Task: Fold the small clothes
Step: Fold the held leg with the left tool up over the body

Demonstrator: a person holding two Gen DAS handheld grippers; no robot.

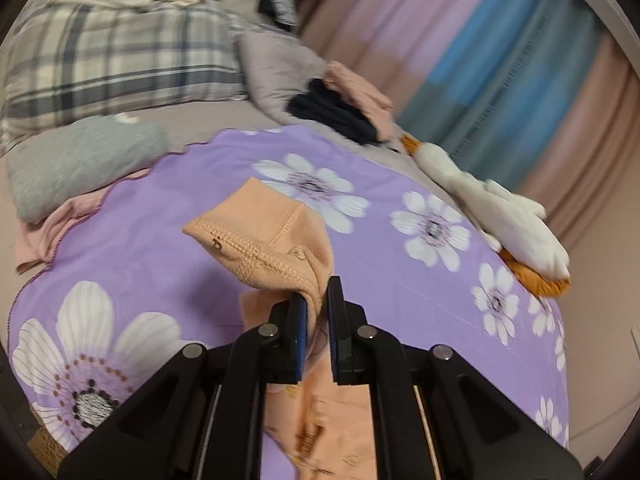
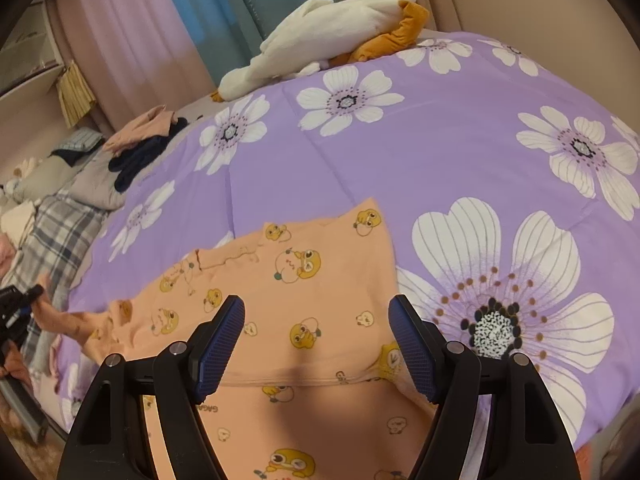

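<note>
A small orange garment (image 2: 312, 292) printed with cartoon ducks lies on the purple flowered quilt (image 2: 460, 152). My left gripper (image 1: 317, 300) is shut on a cuffed end of the orange garment (image 1: 260, 236) and holds it lifted above the quilt (image 1: 160, 240). The left gripper also shows at the left edge of the right wrist view (image 2: 18, 304), with the held end beside it. My right gripper (image 2: 317, 312) is open and empty, hovering over the flat body of the garment near a folded edge.
A white and orange plush duck (image 2: 320, 44) lies at the quilt's far edge. A pile of dark and pink clothes (image 1: 340, 108) sits by a plaid pillow (image 1: 112, 64). A grey folded cloth (image 1: 80, 160) lies at the left. Curtains hang behind.
</note>
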